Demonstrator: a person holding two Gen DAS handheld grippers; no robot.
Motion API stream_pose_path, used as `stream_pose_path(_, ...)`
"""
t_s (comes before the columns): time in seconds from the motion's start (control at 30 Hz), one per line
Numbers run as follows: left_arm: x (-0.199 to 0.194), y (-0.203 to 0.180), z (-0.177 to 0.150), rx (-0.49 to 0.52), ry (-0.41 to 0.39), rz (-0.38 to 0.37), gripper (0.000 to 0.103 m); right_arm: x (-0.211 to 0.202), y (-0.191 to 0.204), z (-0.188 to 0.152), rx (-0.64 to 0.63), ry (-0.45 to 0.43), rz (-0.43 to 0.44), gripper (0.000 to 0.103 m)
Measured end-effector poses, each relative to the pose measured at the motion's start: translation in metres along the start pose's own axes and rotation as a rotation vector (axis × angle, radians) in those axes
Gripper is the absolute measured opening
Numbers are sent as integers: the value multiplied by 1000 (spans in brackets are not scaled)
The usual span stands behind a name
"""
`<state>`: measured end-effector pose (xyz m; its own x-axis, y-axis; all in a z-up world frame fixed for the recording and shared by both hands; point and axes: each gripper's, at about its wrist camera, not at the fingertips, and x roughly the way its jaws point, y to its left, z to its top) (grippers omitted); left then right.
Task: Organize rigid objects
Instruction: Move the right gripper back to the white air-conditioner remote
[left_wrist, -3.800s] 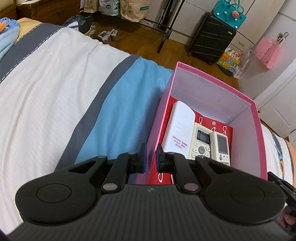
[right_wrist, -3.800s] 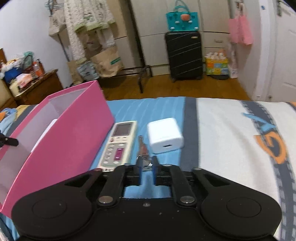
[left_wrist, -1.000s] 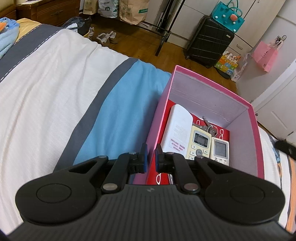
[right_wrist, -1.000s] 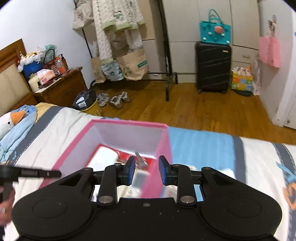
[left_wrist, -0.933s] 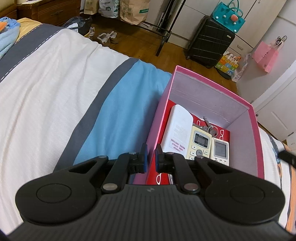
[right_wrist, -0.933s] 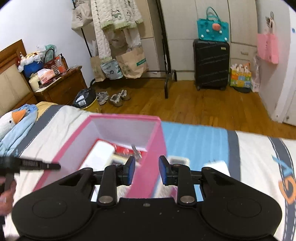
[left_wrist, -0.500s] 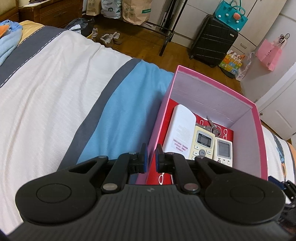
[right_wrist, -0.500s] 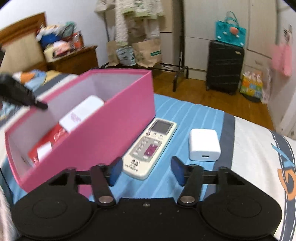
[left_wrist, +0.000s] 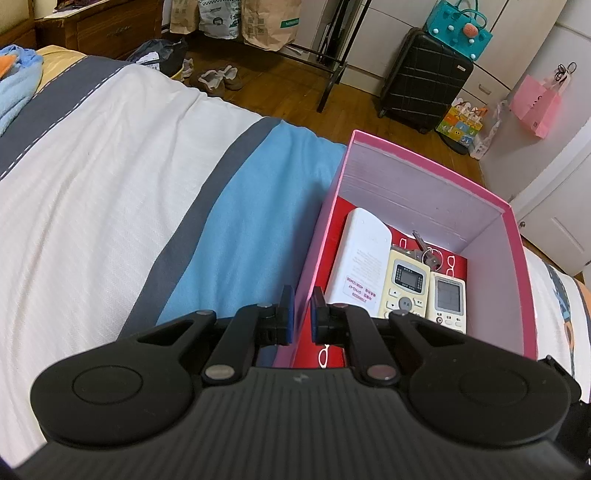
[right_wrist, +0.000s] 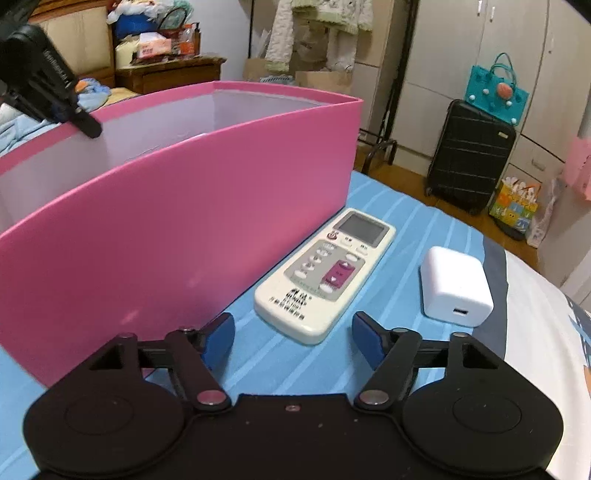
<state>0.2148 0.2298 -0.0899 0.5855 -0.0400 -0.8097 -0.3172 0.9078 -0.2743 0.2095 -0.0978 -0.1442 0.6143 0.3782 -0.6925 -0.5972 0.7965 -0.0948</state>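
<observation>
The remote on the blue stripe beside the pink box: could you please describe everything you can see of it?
The remote is cream plastic with a grey screen at its far end, white buttons and a magenta panel. It lies flat, face up, on the bedspread, close beside the pink box, just ahead of the open right gripper, which is not touching it.

— Where's the left one looking from?
— Above the pink box (left_wrist: 511, 236), tipped steeply down into it, close in.
— And the right?
— Low over the bedspread (right_wrist: 391, 229), nearly level, facing the box's outer wall. Both catch that box and the black suitcase (right_wrist: 469, 158).
</observation>
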Motion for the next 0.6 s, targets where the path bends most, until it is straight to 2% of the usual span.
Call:
stream_pose_path(0.27,-1,-1,0,6,-1,7,8,7,-6,-6,66,-35,-48,81)
stream_pose_path(0.37,-1,0,0,1,1,4,9,5,-13,-7,92,-22,-58,80)
stream_pose_path(0.53,-1,-1,1,-1,2,2,9,-12,-28,-16,127,4,-172,80)
stream_pose_path(0.6,-1,-1,0,-3,2,0,9,-16,-35,-17,144,5,-155,81)
